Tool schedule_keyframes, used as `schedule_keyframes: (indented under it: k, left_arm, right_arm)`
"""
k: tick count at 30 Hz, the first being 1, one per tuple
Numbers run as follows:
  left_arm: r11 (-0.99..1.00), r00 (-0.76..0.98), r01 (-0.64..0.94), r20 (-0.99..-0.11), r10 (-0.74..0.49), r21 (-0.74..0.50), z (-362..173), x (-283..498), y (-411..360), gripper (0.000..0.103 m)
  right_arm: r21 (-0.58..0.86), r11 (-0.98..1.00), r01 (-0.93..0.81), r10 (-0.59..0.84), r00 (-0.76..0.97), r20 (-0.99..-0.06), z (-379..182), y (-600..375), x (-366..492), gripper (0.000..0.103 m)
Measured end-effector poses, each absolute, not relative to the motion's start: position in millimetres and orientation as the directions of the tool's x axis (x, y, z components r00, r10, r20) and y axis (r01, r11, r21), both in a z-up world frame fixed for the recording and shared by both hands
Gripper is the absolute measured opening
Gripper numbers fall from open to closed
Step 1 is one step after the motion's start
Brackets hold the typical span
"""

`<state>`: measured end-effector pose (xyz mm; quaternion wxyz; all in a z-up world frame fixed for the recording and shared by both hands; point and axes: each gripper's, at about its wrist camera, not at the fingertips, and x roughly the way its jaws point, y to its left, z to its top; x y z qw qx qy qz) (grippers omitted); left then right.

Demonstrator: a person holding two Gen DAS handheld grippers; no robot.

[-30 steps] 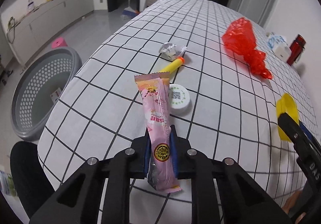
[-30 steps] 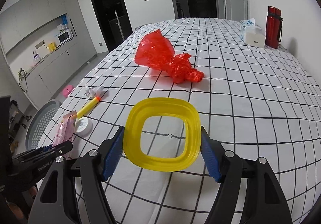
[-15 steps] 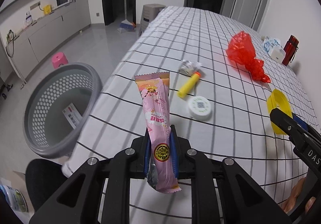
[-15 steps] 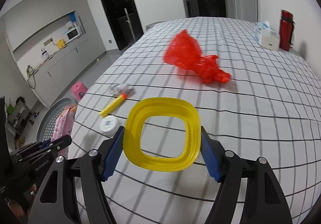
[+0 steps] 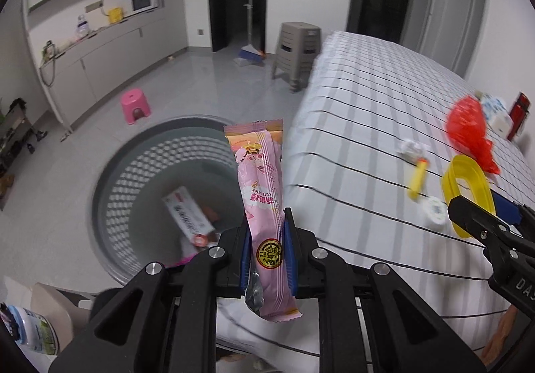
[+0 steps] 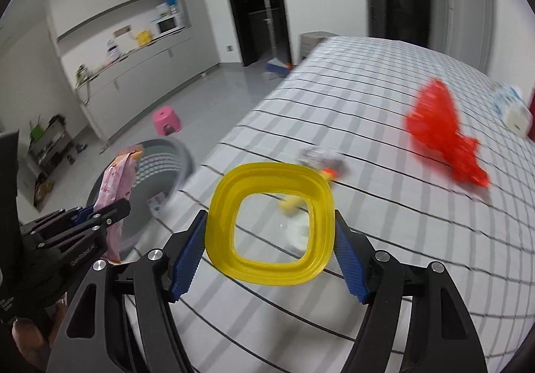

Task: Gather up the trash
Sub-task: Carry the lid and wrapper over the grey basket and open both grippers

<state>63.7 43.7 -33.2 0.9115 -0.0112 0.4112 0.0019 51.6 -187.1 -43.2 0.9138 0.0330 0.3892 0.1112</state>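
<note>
My left gripper is shut on a pink snack wrapper and holds it upright at the table's left edge, above the rim of a grey perforated basket on the floor. The basket holds a white packet. My right gripper is shut on a yellow square lid above the checked table; it also shows in the left wrist view. The wrapper and basket show at left in the right wrist view.
On the checked tablecloth lie a red plastic bag, a crumpled white wrapper, a yellow tube and a white round cap. A tissue box and red bottle stand far right. A pink stool and grey stool stand on the floor.
Both grippers have swung left with their loads. The left gripper with the pink wrapper has gone from over the table to over the basket. The right gripper follows toward the table's left edge.
</note>
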Motion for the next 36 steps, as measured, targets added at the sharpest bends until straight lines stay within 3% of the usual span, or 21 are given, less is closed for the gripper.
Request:
schedule_keyframes:
  k: [19,36]
  left_arm:
    - [0.98,0.61,-0.196,-0.785,0.108,-0.018,-69,98,183,0.017]
    - [0.975,0.576,-0.222,-0.811,0.107,-0.029,-94,116,204,0.021]
  right_arm:
    - [0.116,0.898,-0.425,0.364,0.566,-0.74,-71,-23,130,0.069]
    - [0.129,0.882,-0.452,0.374,0.508,-0.776,-91,7,148,0.07]
